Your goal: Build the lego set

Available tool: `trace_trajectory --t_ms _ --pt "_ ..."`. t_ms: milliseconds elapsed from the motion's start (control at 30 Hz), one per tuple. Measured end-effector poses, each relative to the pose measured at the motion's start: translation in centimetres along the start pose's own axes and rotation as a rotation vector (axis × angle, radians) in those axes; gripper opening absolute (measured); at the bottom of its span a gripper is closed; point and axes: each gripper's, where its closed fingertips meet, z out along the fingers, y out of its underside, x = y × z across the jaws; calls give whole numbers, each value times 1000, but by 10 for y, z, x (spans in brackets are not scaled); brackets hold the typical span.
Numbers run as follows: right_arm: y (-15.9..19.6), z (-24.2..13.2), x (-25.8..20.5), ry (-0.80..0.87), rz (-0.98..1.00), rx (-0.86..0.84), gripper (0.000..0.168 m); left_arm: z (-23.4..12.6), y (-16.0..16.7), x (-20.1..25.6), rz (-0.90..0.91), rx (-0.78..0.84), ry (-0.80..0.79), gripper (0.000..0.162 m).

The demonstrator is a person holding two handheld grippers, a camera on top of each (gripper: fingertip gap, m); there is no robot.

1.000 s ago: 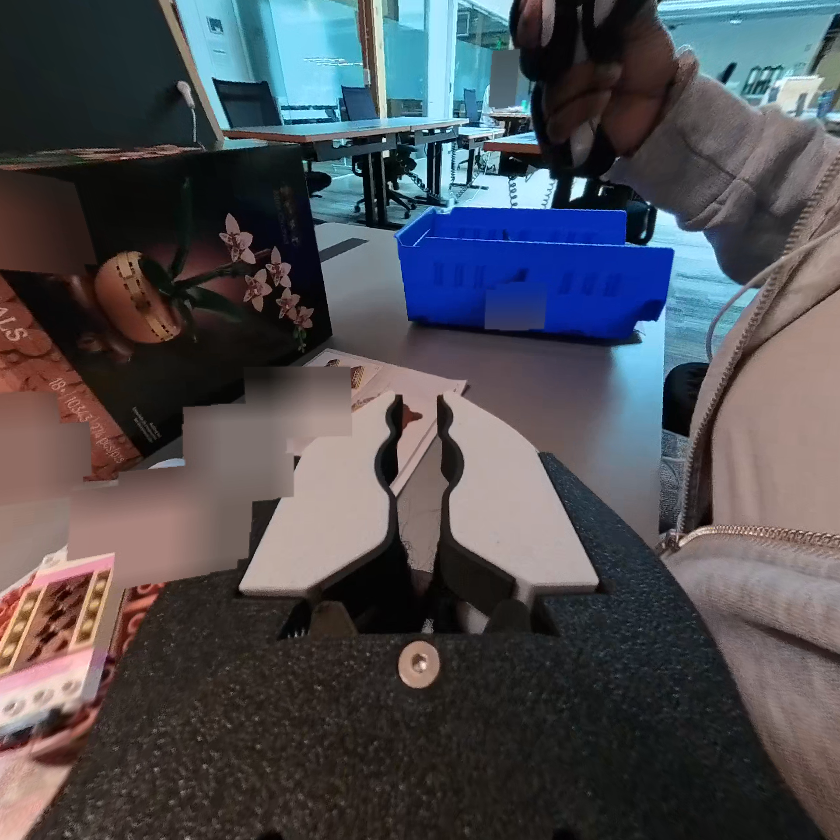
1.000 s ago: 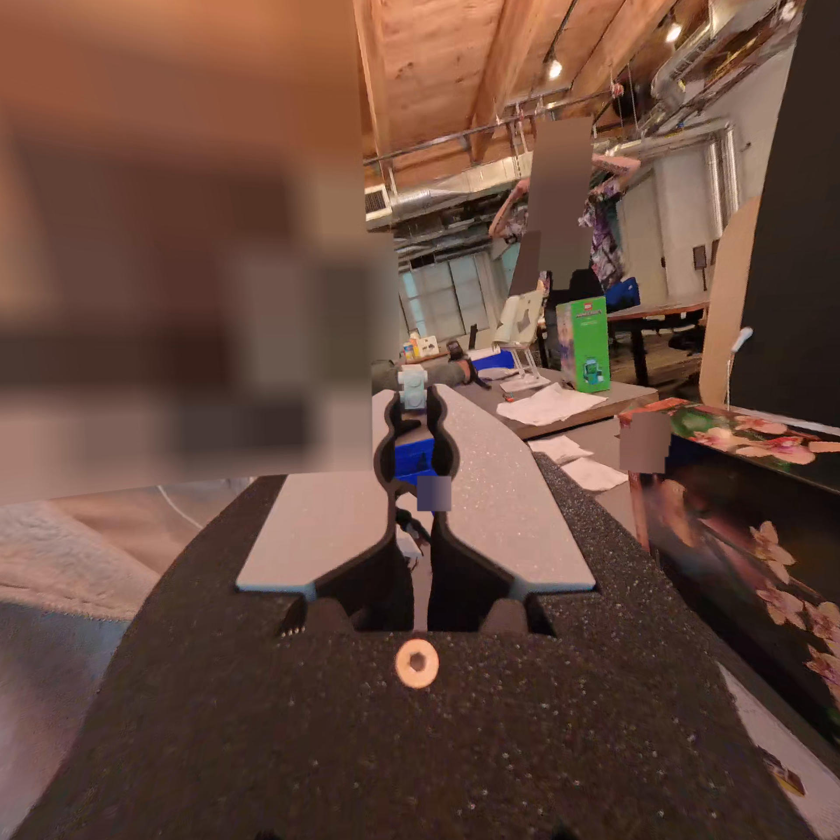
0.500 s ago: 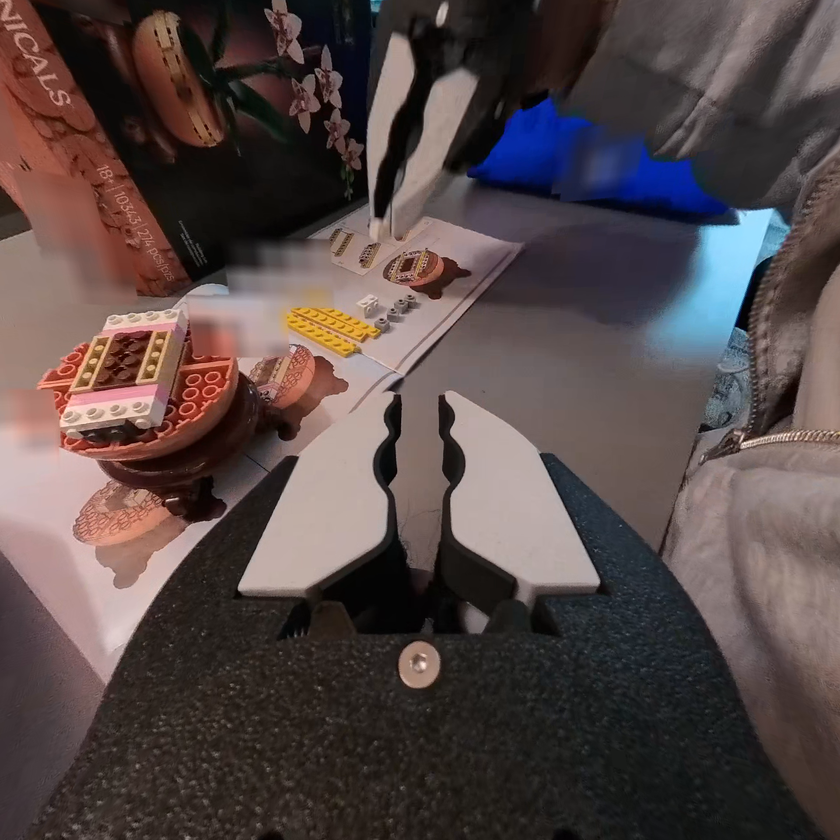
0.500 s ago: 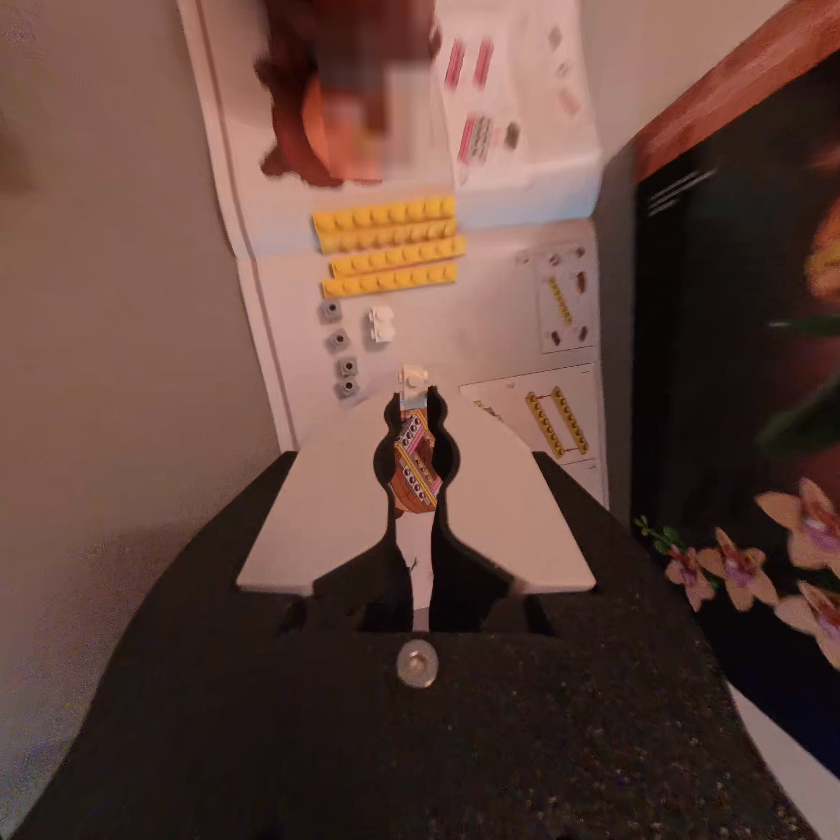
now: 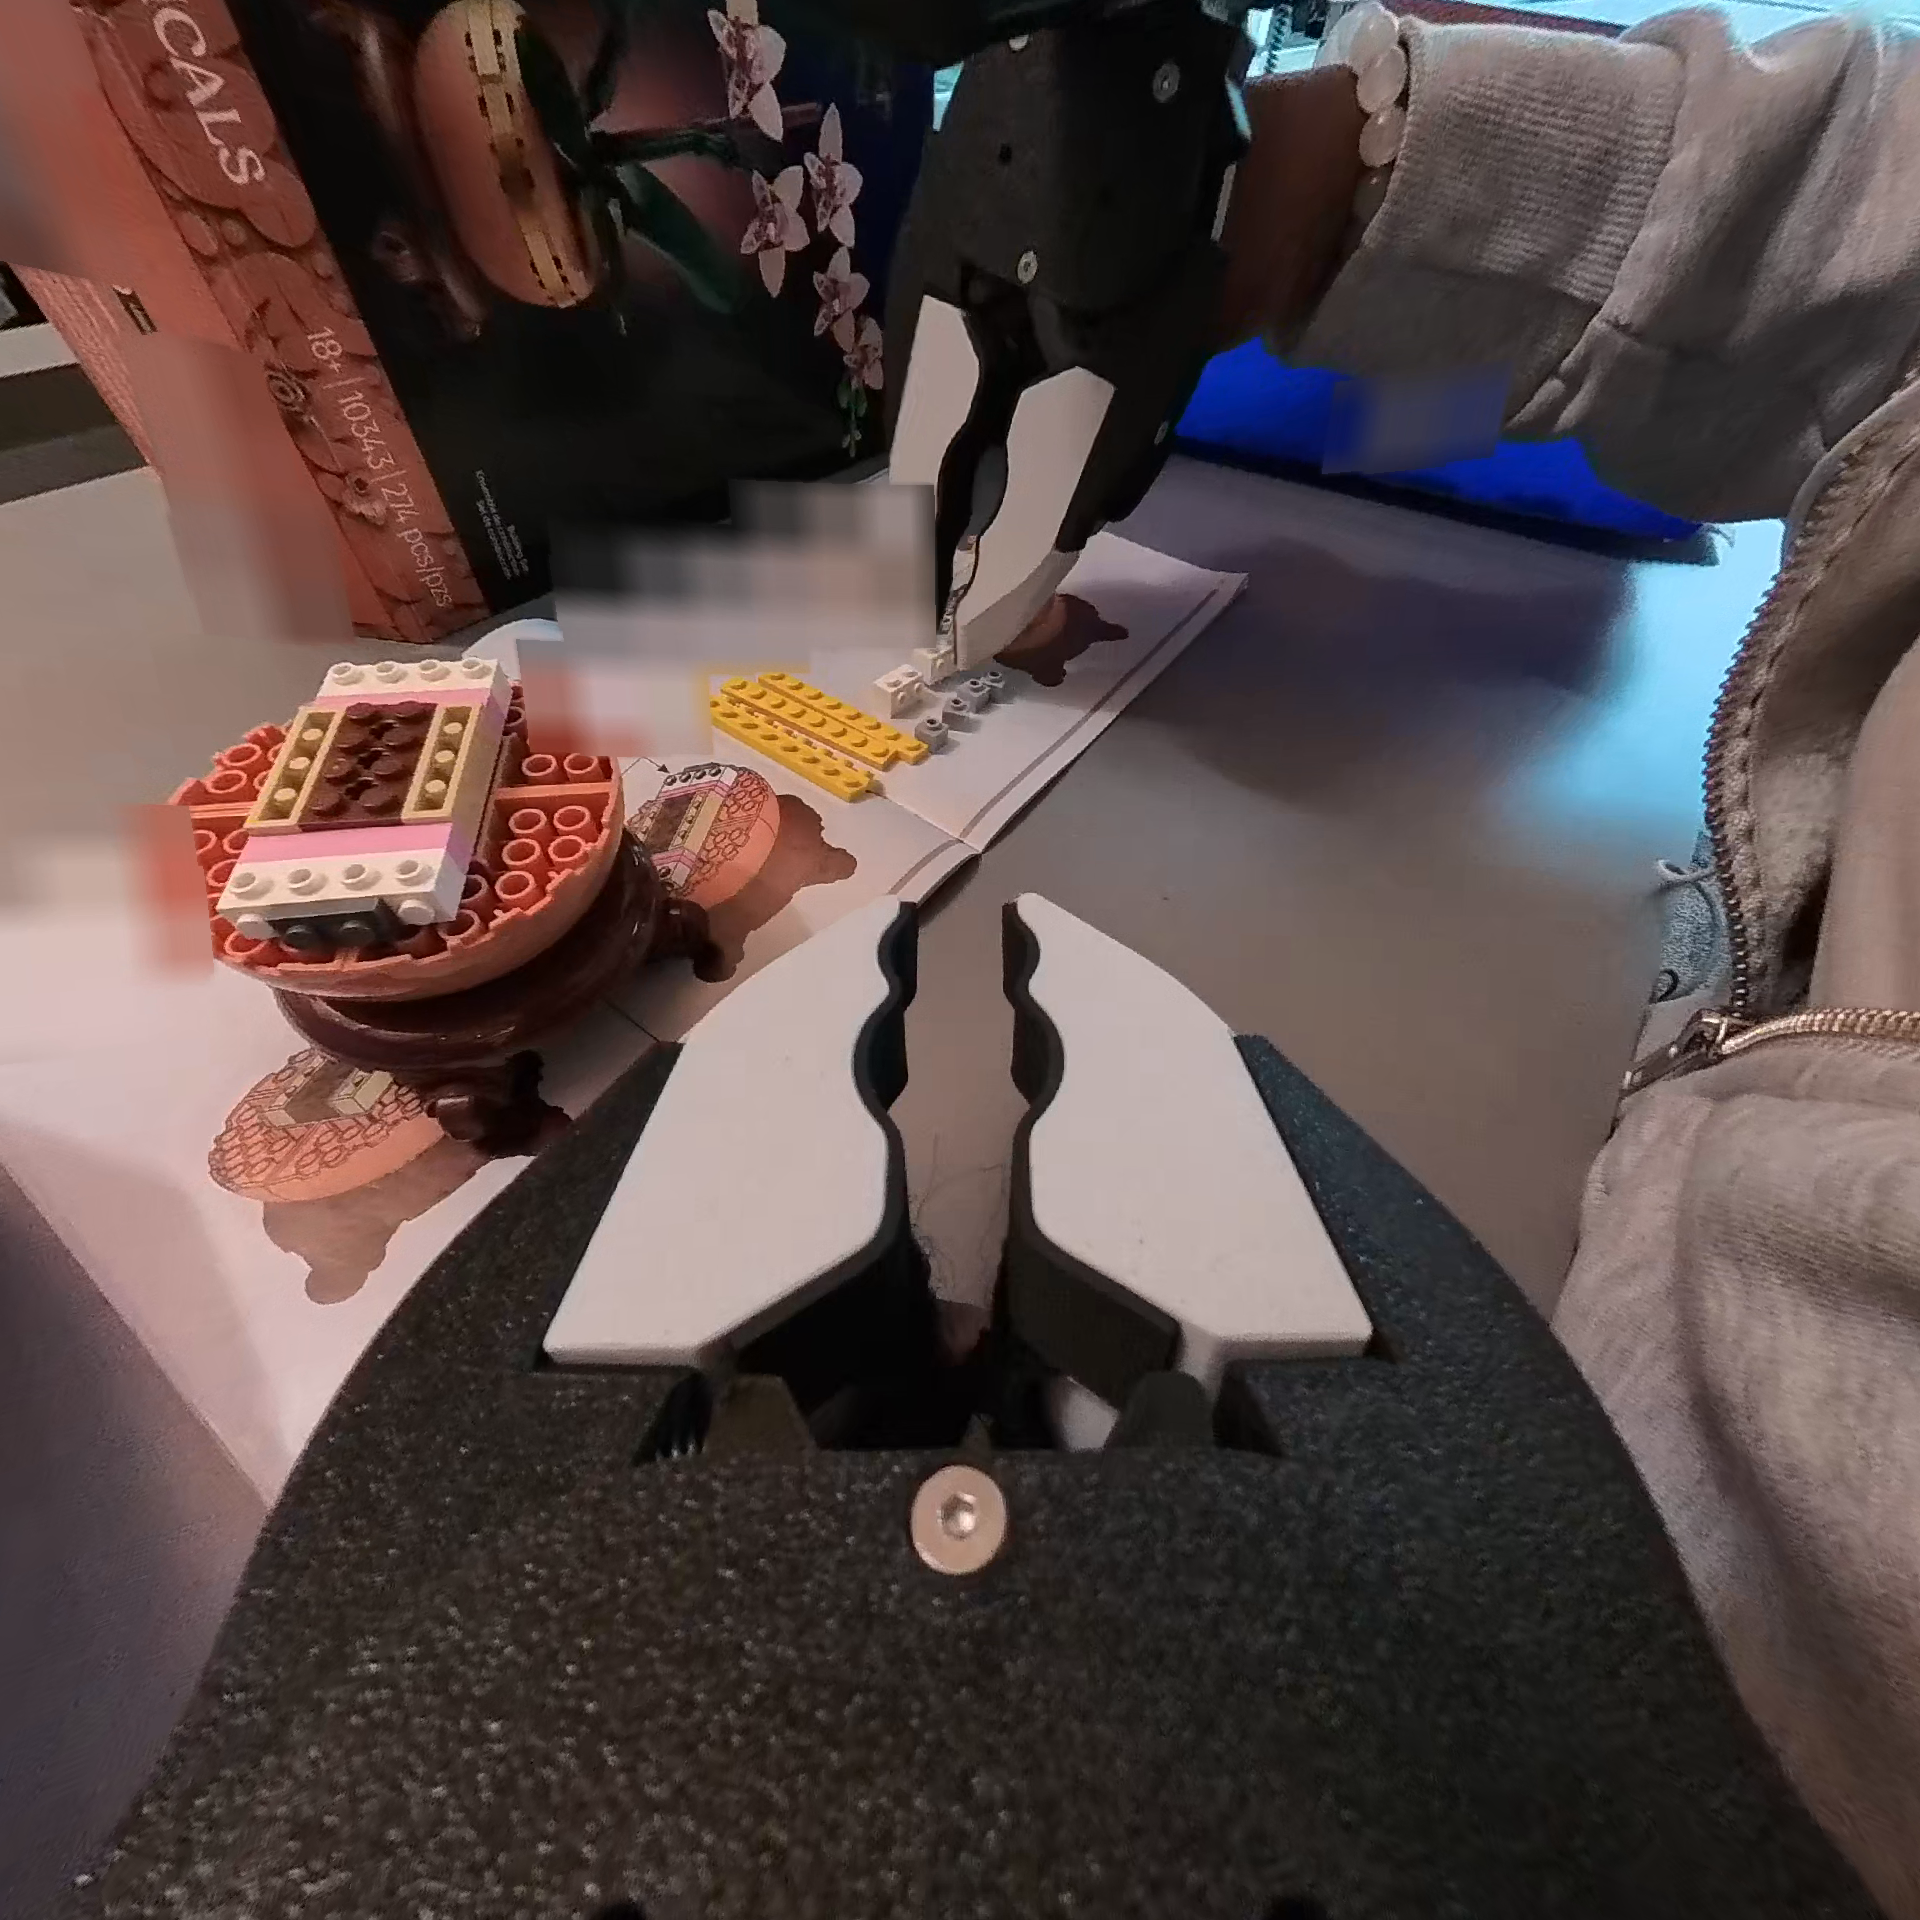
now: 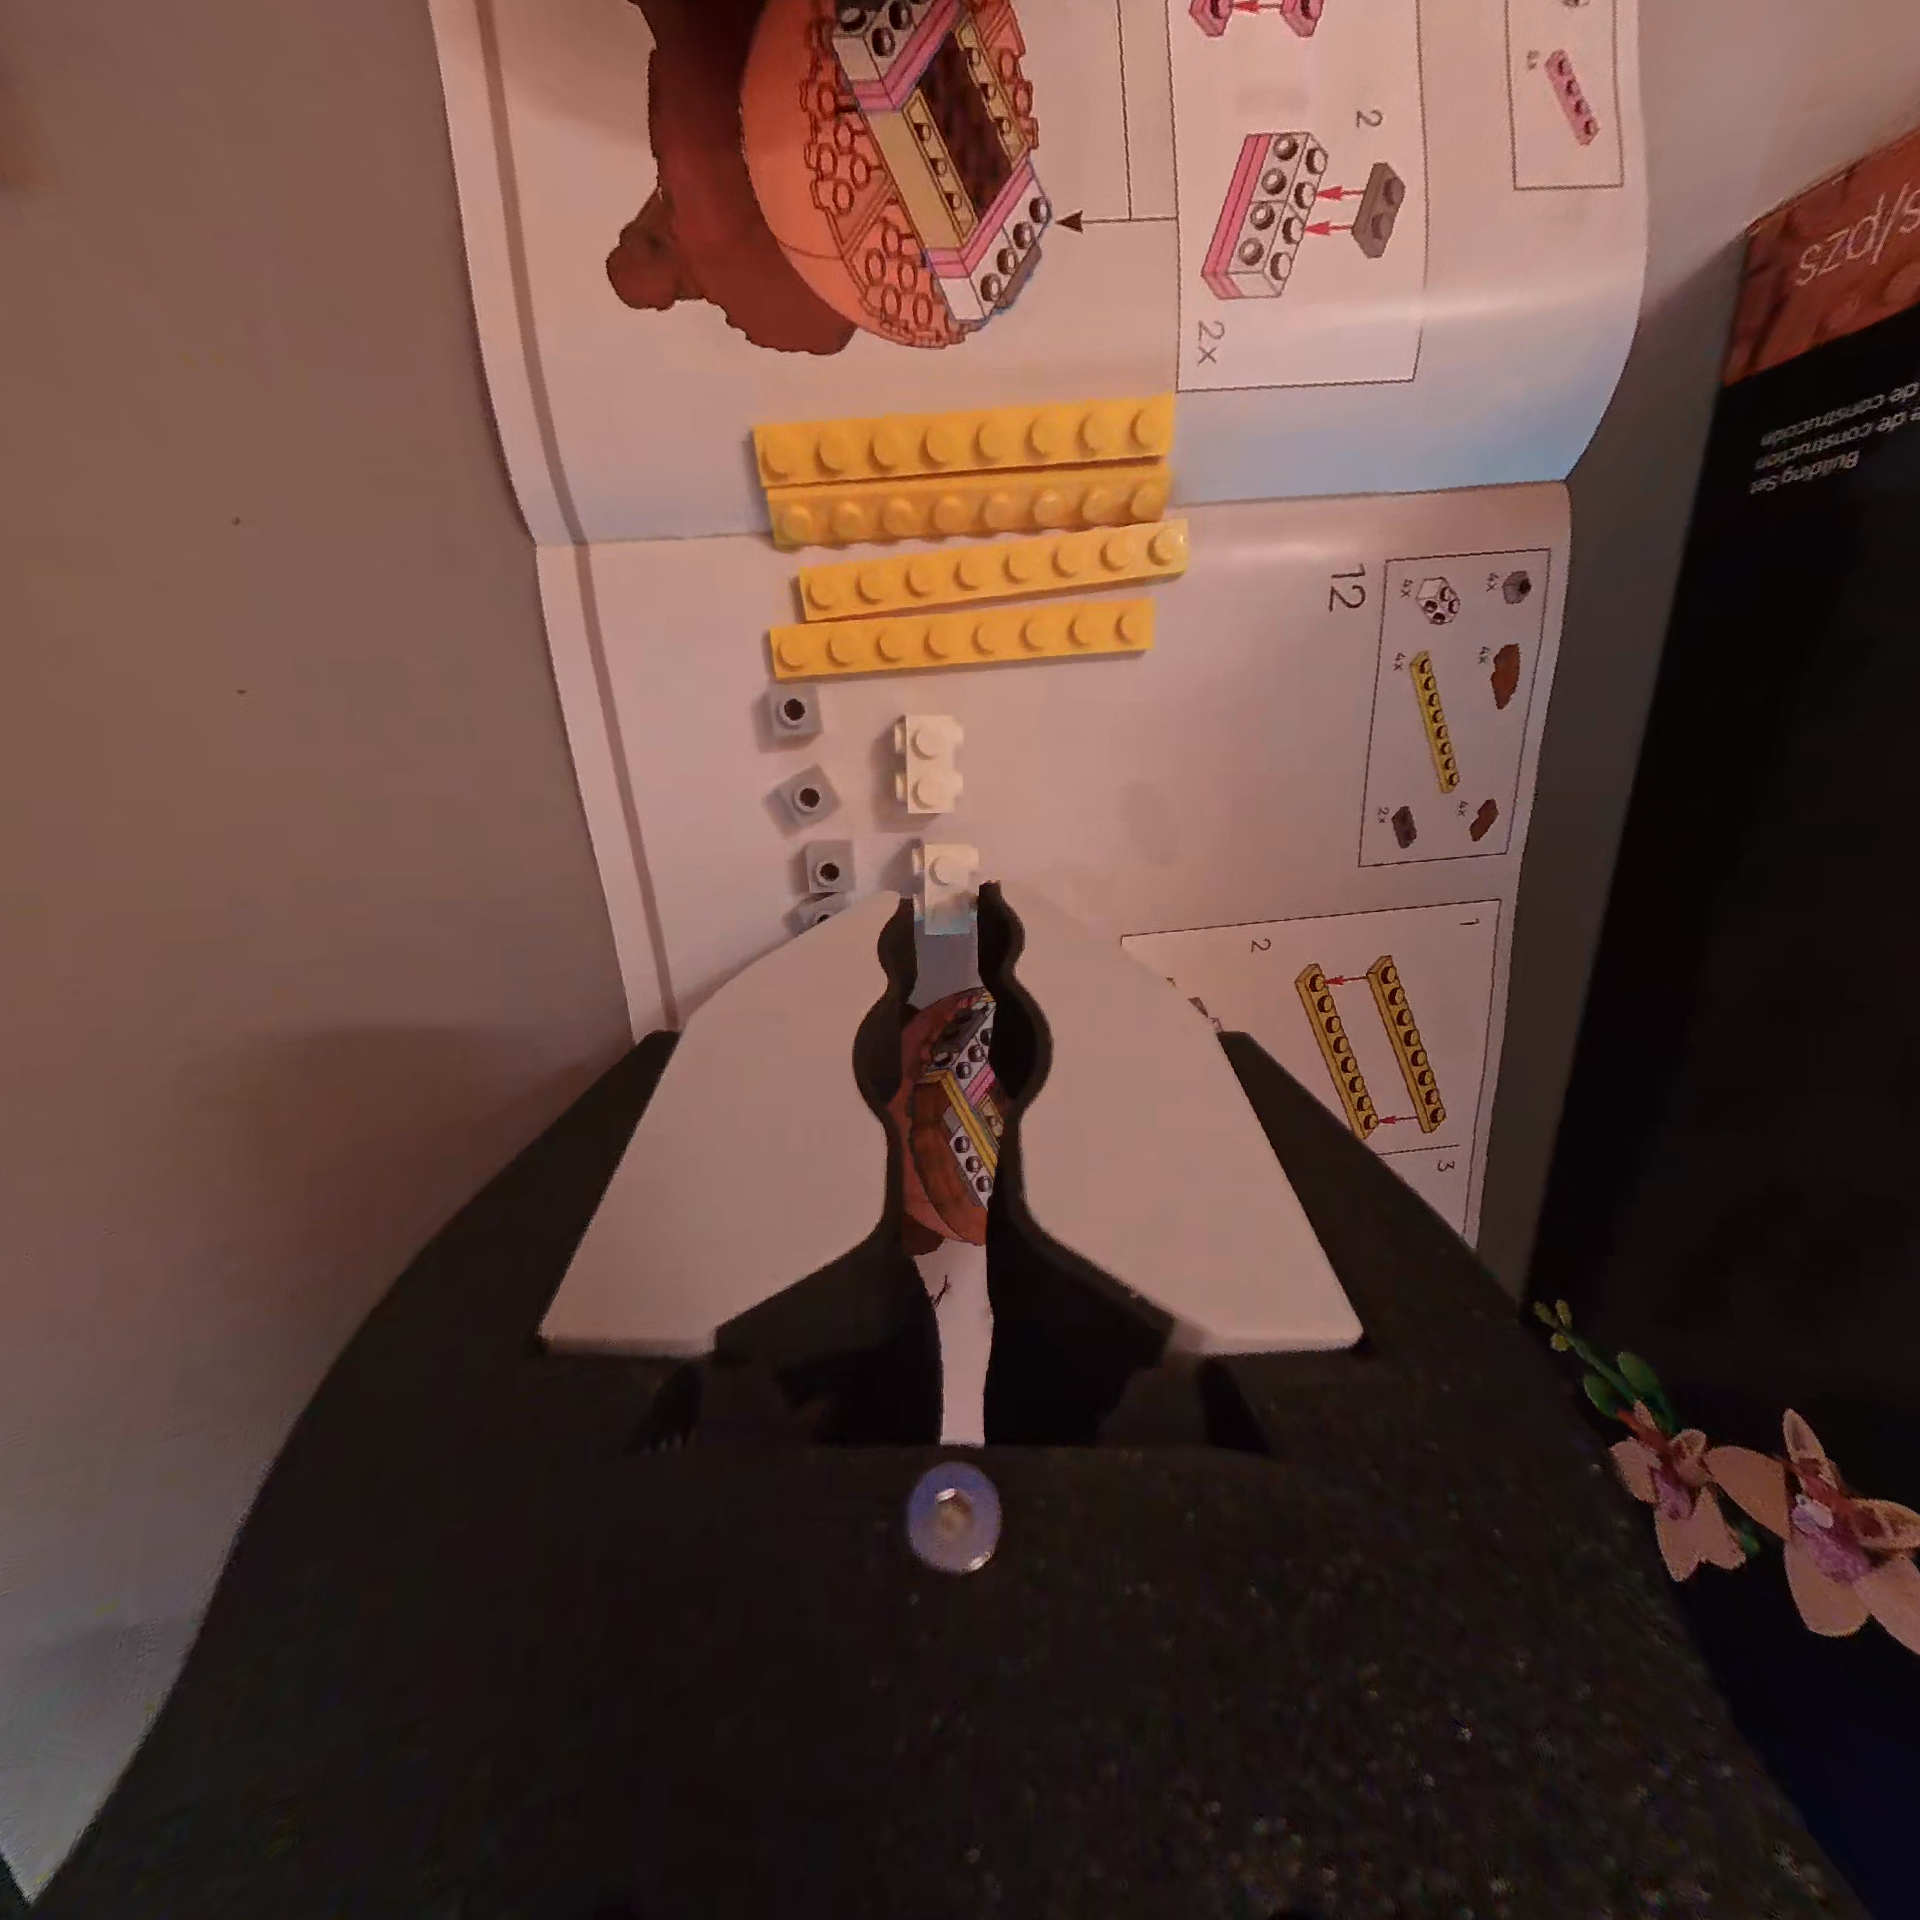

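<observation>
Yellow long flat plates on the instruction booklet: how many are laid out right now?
4, stacked as parallel rows on the open paper instruction booklet: first, second, third, fourth yellow plate, nearest the small grey pieces. None looks hidden.

4 yellow plates (image 6: pixel 966 540) lie side by side.

Ahead of the left gripper (image 5: pixel 958 925) bare grey table (image 5: pixel 1351 883) lies free; the brick model (image 5: pixel 395 831) stands to its left. At the right gripper (image 6: pixel 945 914) tips, a white brick (image 6: pixel 930 764) and grey studs (image 6: pixel 805 798) crowd just beyond, yellow plates (image 6: pixel 966 540) farther on, the set box (image 6: pixel 1766 831) walling its right.
</observation>
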Motion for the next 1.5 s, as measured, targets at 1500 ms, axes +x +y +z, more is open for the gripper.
trace_trajectory --t_ms 1500 --pt "252 -203 26 168 378 234 19 130 -66 64 66 -101 216 24"
